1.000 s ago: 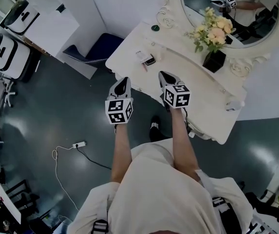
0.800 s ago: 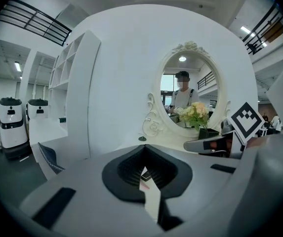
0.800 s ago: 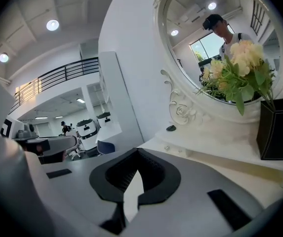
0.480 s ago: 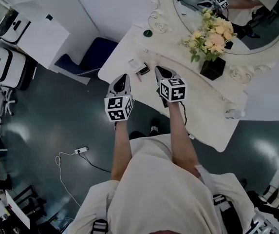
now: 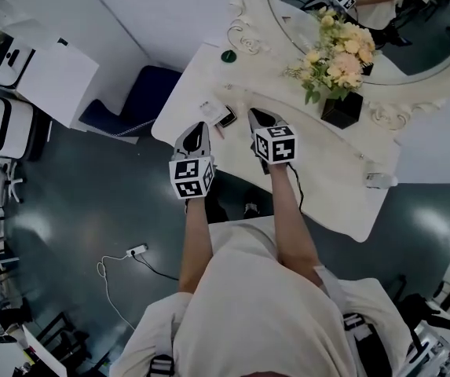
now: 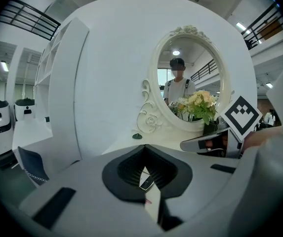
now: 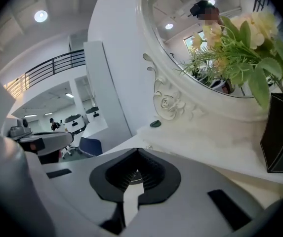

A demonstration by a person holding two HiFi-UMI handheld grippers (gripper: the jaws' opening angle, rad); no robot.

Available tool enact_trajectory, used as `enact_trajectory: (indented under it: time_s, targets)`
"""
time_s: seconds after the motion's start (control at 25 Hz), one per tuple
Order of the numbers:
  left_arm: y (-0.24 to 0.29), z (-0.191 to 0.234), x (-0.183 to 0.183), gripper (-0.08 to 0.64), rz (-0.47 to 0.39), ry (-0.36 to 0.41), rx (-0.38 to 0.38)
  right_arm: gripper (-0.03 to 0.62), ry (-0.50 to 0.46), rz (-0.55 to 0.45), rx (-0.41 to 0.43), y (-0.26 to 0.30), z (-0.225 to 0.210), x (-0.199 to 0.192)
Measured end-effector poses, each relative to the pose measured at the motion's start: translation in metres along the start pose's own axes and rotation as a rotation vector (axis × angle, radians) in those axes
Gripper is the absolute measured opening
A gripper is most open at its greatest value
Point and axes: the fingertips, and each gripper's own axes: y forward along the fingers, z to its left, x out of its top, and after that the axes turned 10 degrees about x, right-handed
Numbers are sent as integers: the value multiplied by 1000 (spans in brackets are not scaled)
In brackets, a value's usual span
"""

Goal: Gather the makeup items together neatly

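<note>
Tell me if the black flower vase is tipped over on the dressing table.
No, the black vase stands upright on the white dressing table, with the flowers rising from its top in the head view.

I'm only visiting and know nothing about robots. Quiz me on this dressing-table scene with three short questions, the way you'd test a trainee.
1. Multiple choice: what does the black vase in front of the mirror hold? A) flowers B) makeup brushes C) nothing
2. True or false: the right gripper is carrying something.
3. Short answer: what colour is the chair beside the dressing table?
Key: 1: A, the flowers. 2: False; its fingers are shut with nothing between them. 3: Blue.
</note>
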Motion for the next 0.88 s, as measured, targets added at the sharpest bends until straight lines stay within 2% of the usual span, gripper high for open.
enact_trajectory:
  time_s: [0.32,0.44,0.8,0.88]
  targets:
    - [45,5,-2,14,18,-11,-117,40,57,16,-75,28,-19,-8]
    - [62,16,-4,14,32,-32,-135,40,81,32,-108,42,-27,-13]
    - [114,34,-18,14,96,-24,-232,43,172,61,-218,78,-53,-32]
    - [125,36,-20,14,106,-20,-262,75,193,73,-228,87,-55,-39]
